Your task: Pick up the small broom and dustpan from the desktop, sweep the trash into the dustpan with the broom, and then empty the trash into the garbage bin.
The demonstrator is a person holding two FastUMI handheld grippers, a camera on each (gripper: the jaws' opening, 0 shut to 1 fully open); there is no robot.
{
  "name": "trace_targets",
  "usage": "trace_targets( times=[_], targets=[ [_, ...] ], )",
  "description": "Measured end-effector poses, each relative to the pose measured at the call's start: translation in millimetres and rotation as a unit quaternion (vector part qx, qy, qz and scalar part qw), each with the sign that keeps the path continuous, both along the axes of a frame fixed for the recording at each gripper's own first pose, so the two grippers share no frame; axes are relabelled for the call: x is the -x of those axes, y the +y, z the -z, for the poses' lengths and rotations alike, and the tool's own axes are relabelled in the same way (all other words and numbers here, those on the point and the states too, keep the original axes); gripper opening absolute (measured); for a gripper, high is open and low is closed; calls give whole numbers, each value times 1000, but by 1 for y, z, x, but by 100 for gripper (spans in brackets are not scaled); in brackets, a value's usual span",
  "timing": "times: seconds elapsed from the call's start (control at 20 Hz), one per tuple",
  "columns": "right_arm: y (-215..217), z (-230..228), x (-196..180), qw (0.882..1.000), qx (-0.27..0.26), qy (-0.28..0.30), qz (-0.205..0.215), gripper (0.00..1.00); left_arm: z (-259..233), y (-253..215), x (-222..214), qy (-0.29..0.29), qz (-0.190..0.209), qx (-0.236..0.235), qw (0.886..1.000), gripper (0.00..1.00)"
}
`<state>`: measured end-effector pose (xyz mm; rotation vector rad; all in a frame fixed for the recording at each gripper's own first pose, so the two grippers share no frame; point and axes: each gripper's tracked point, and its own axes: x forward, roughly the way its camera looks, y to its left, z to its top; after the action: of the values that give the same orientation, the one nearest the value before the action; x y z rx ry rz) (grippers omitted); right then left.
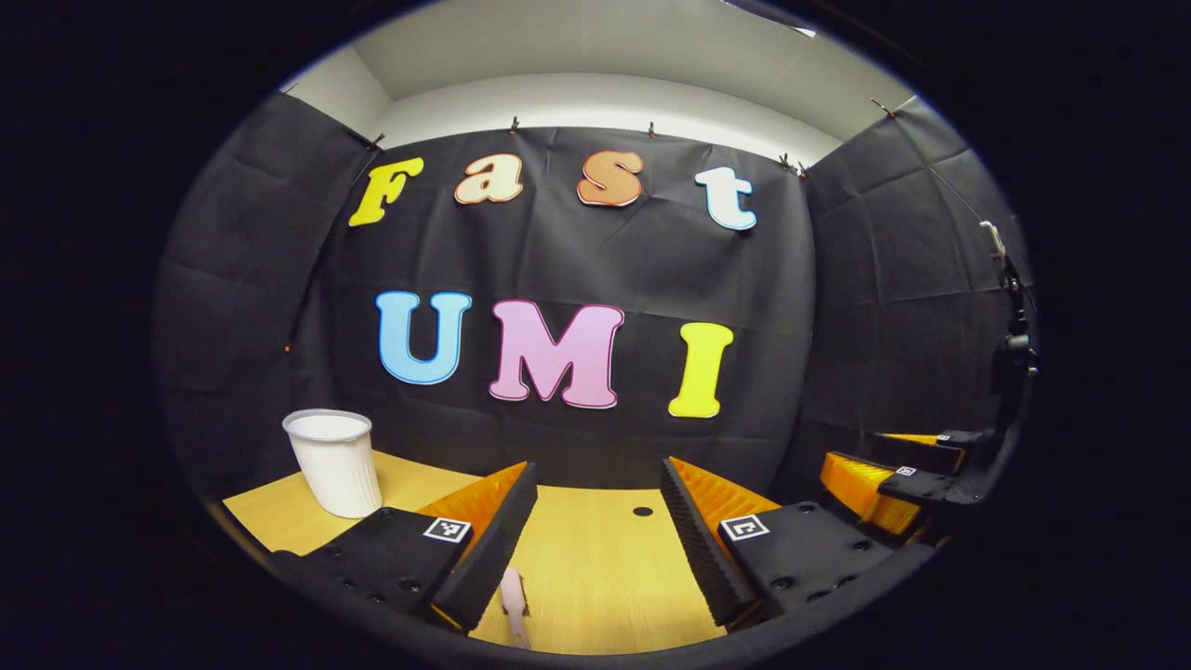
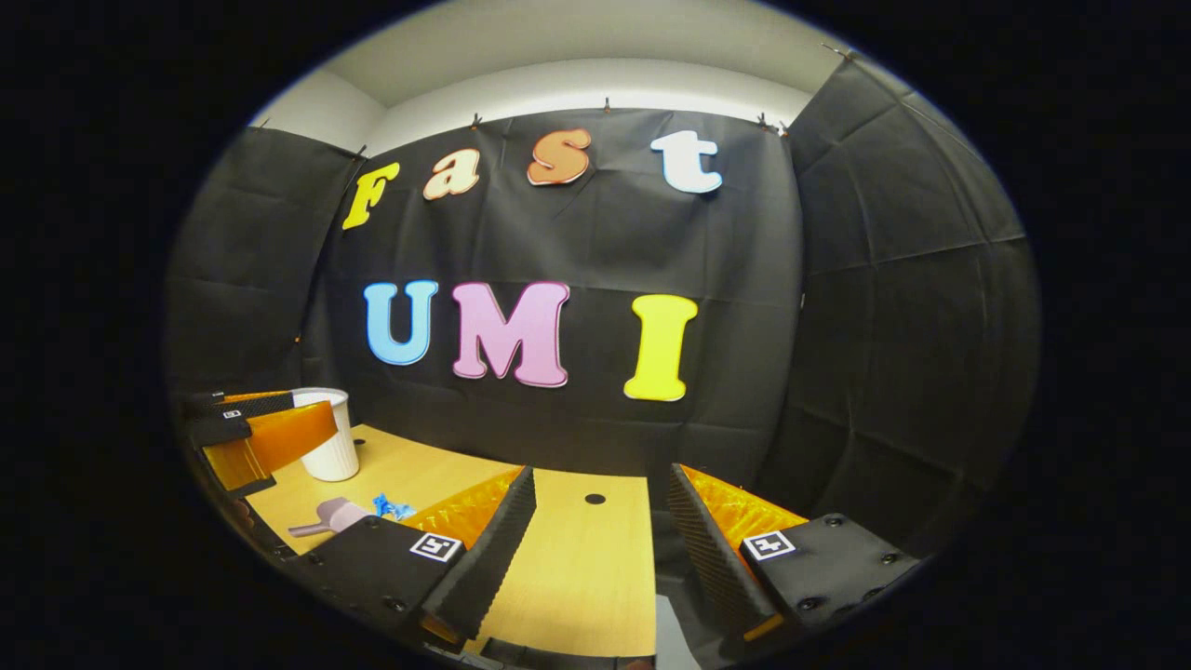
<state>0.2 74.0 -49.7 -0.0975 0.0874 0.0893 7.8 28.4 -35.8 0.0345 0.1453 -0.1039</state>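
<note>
Both grippers hang spread wide above the wooden desktop point(image 1: 595, 558) with nothing between their fingers: the left gripper point(image 1: 595, 544) in its own view, the right gripper point(image 2: 595, 549) in its own, each also showing off to the side in the other's view. In the left gripper view one pale pink broom point(image 1: 514, 605) lies on the desk just below the gap between the fingers, and one white bin point(image 1: 333, 462) stands far left by the black cloth wall. In the right gripper view one dustpan point(image 2: 326, 516) lies left of that gripper, touching one small blue heap of trash point(image 2: 393, 507), nearer than the bin.
</note>
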Motion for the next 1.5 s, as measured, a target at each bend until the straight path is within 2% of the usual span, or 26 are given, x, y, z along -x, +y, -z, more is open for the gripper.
trace_targets(
  times=[0.15, 0.2, 0.25, 0.3, 0.4, 0.5, 0.6, 0.65, 0.7, 0.75, 0.8, 0.85, 0.9, 0.95, 1.0, 1.05, 1.1, 1.15, 1.2, 1.25, 1.3, 1.35, 1.4, 1.5],
  targets=[
    [39, 28, -18, 999, -16, 30, -31, 93, 5, 36, -13, 20, -2, -2, 1000, 80],
    [52, 37, -26, 998, -23, 42, -40, 85, 9, 50, -18, 28, -7, -9, 1000, 80],
    [66, 50, -34, 996, -34, 63, -48, 85, 17, 66, -24, 49, -13, -21, 999, 73],
    [82, 68, -39, 992, -50, 93, -63, 85, 30, 80, -25, 73, -18, -35, 997, 73],
    [112, 100, -53, 981, -84, 151, -84, 85, 57, 118, -25, 124, -37, -58, 990, 73],
    [148, 148, -62, 958, -107, 242, -111, 85, 92, 158, -21, 202, -73, -58, 975, 74],
    [179, 196, -66, 928, -104, 331, -137, 85, 135, 195, -9, 304, -114, -25, 946, 73],
    [189, 220, -64, 908, -96, 380, -144, 78, 154, 216, -3, 342, -136, -17, 930, 75],
    [199, 242, -63, 888, -88, 426, -150, 81, 175, 233, -3, 385, -153, -4, 910, 75],
    [209, 261, -61, 865, -81, 472, -154, 91, 196, 245, -8, 429, -169, -2, 887, 76],
    [216, 279, -61, 844, -73, 511, -149, 81, 213, 256, -9, 475, -169, -4, 863, 77],
    [212, 288, -61, 822, -62, 548, -138, 91, 222, 271, -15, 505, -171, -18, 846, 75],
    [212, 297, -69, 812, -62, 567, -125, 84, 228, 275, -26, 538, -156, -31, 828, 76],
    [210, 301, -64, 800, -59, 587, -104, 86, 234, 279, -34, 573, -149, -37, 805, 76],
    [219, 310, -63, 784, -65, 611, -91, 85, 241, 274, -40, 605, -137, -21, 784, 77],
    [229, 320, -63, 775, -68, 624, -75, 93, 252, 266, -52, 630, -120, -2, 767, 78],
    [240, 329, -62, 768, -72, 633, -62, 93, 264, 261, -62, 660, -99, 5, 745, 78],
    [248, 339, -56, 754, -67, 651, -47, 86, 273, 265, -72, 676, -93, -4, 731, 78],
    [255, 345, -50, 744, -73, 663, -33, 94, 277, 261, -82, 687, -89, -10, 722, 78],
    [263, 353, -44, 730, -77, 679, -21, 95, 279, 254, -90, 700, -75, -13, 710, 78],
    [264, 359, -37, 712, -70, 698, -10, 87, 282, 253, -100, 712, -72, -30, 698, 78],
    [267, 364, -37, 706, -67, 705, -9, 95, 285, 250, -109, 717, -66, -39, 693, 80],
    [267, 367, -38, 700, -60, 712, -10, 95, 289, 246, -119, 717, -68, -46, 693, 78],
    [260, 376, -47, 703, -54, 709, 6, 95, 300, 224, -126, 722, -56, -34, 689, 78]
  ],
)
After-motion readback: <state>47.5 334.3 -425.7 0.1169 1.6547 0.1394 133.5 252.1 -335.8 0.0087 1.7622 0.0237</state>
